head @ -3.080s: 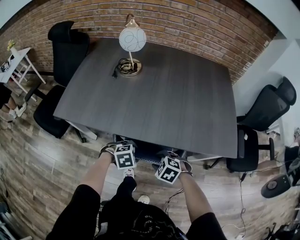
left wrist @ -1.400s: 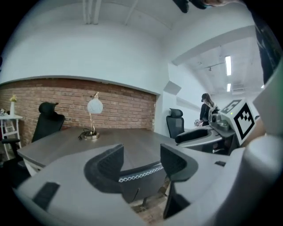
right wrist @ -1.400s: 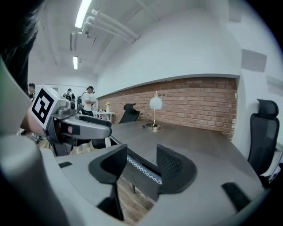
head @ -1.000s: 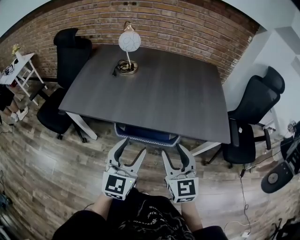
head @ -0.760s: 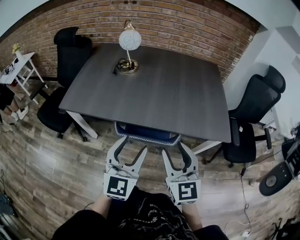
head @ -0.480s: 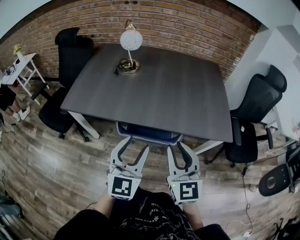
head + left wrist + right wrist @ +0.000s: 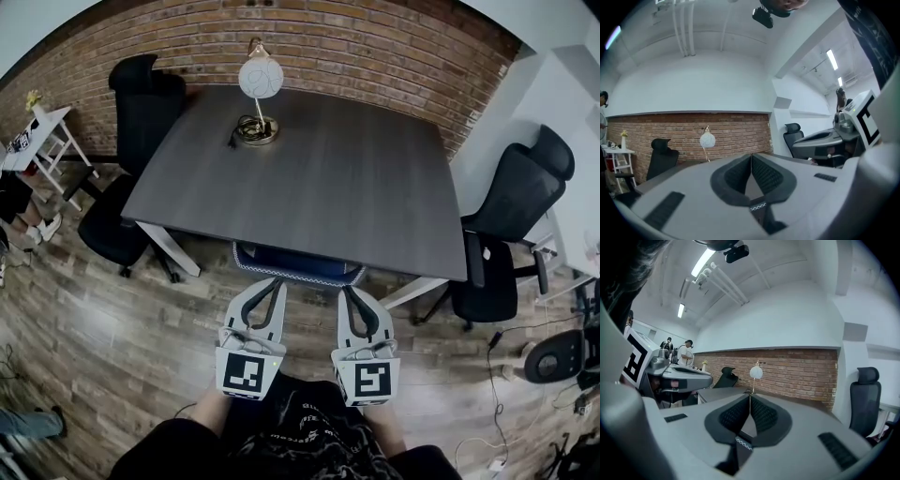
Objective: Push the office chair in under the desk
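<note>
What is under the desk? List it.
Under the desk, at its near edge, only a strip of the blue office chair shows, plus two white legs. The desktop hides the rest.

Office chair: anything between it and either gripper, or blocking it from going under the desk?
Nothing visible. The office chair is tucked under the desk; left gripper and right gripper, both just closed on nothing, sit right behind it.

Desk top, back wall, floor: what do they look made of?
Desk top: dark grey, matte, with fine straight grain lines; likely wood-effect laminate.
Back wall: bare red-brown brick, mortar joints visible.
Floor: brown planks with varied tones and board seams; real wood or vinyl, can't tell.
</note>
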A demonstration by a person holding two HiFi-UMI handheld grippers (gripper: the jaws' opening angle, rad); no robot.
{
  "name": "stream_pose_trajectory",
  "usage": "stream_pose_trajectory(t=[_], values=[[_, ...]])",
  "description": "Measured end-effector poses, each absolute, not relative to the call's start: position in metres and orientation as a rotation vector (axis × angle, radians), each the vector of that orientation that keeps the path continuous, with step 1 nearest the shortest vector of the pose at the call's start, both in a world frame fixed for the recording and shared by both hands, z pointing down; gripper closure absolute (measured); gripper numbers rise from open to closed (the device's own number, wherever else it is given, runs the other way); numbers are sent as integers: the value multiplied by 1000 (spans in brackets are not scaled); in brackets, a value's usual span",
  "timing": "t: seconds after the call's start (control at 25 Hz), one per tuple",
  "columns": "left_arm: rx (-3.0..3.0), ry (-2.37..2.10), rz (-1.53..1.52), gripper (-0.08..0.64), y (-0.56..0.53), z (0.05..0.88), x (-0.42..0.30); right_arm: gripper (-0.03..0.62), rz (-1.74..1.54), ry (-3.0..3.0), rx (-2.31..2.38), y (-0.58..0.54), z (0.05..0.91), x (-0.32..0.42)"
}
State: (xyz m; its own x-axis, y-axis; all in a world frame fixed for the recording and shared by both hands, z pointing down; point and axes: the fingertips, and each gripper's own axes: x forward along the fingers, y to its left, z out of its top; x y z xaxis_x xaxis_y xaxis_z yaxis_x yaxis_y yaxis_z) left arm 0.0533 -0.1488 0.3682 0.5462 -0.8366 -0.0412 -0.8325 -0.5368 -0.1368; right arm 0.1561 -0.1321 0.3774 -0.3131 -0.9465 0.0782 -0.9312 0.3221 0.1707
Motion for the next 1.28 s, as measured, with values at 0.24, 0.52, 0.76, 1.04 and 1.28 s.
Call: stream_pose_trajectory(t=[0.24,0.52,0.76,1.04,1.28], values=[[-2688,1477,28,552,-151,367,49,588,-131,-2399,1736,-133,378,160],[-2712,1502,58,554,-153,366,44,589,-132,-2399,1731,-135,379,157],[-2699,1517,34,552,-153,368,41,589,-115,-2424,1708,-134,382,155],[-2697,1531,25,554,-153,374,39,589,-154,-2407,1696,-133,383,155],[-2694,1538,31,554,-154,373,39,589,-152,-2382,1699,-134,385,158]])
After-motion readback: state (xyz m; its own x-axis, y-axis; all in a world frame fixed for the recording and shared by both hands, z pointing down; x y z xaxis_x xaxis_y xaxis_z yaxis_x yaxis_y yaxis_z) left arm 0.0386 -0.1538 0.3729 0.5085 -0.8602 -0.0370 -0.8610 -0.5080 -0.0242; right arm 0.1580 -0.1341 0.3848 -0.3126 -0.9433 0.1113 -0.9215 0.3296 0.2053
